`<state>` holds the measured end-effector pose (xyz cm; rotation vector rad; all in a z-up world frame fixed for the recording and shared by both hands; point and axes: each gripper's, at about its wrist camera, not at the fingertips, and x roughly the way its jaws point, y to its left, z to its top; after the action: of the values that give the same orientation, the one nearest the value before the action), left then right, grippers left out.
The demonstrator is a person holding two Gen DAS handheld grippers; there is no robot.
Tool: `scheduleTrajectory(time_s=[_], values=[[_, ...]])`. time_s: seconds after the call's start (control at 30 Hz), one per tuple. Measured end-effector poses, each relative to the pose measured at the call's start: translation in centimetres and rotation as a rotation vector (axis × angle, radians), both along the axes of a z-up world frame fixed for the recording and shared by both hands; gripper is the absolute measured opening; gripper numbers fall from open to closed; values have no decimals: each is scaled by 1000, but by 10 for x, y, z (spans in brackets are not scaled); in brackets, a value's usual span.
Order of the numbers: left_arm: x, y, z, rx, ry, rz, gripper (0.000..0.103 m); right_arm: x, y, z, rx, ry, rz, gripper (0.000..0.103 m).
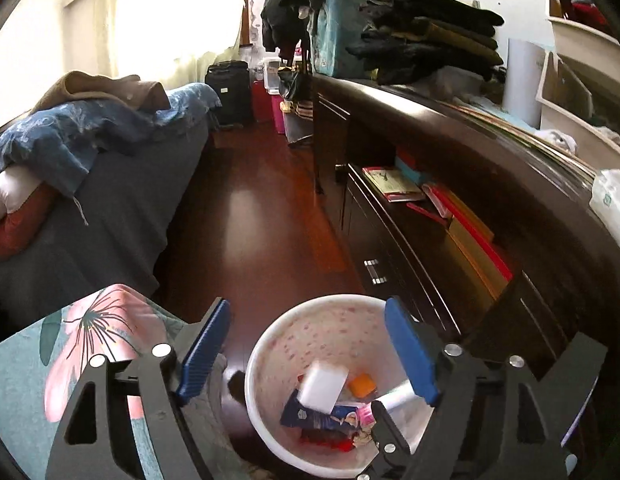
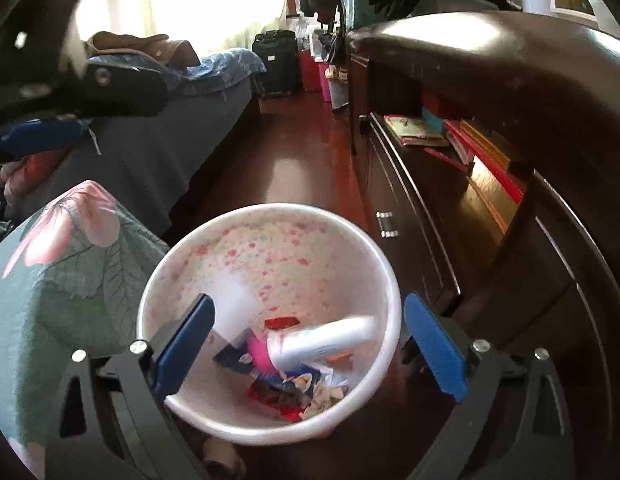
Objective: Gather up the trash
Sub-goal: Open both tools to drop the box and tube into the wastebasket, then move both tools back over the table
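A white waste bin (image 1: 270, 344) with pink speckles stands on the wood floor, also in the right wrist view (image 2: 270, 224). It holds a white block (image 1: 324, 386), an orange piece (image 1: 362, 385), a white tube with a pink cap (image 2: 326, 340), blue wrappers (image 1: 310, 416) and crumpled paper (image 2: 326, 394). My left gripper (image 1: 310, 354) is open and empty above the bin. My right gripper (image 2: 310, 344) is open and empty above the bin. In the right wrist view the left gripper (image 2: 66, 80) appears blurred at upper left.
A dark wood dresser (image 1: 450, 216) with books on an open shelf stands right of the bin. A bed (image 1: 110, 184) with blue bedding lies to the left. A floral-clad knee (image 1: 78, 352) is left of the bin. A suitcase (image 1: 228, 92) stands at the far end.
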<state>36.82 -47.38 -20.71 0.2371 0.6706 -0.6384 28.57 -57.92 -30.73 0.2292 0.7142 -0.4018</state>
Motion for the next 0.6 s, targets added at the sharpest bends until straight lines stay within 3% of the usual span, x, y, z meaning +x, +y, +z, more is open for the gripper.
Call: scheduleTrajectory(time_s=[0.33, 0.6], values=[[-2, 75, 21, -17, -28, 153, 82, -36, 18, 16, 54, -25, 5, 97], [-29, 167, 50, -27, -82, 291, 87, -68, 82, 62, 71, -32, 104, 99]])
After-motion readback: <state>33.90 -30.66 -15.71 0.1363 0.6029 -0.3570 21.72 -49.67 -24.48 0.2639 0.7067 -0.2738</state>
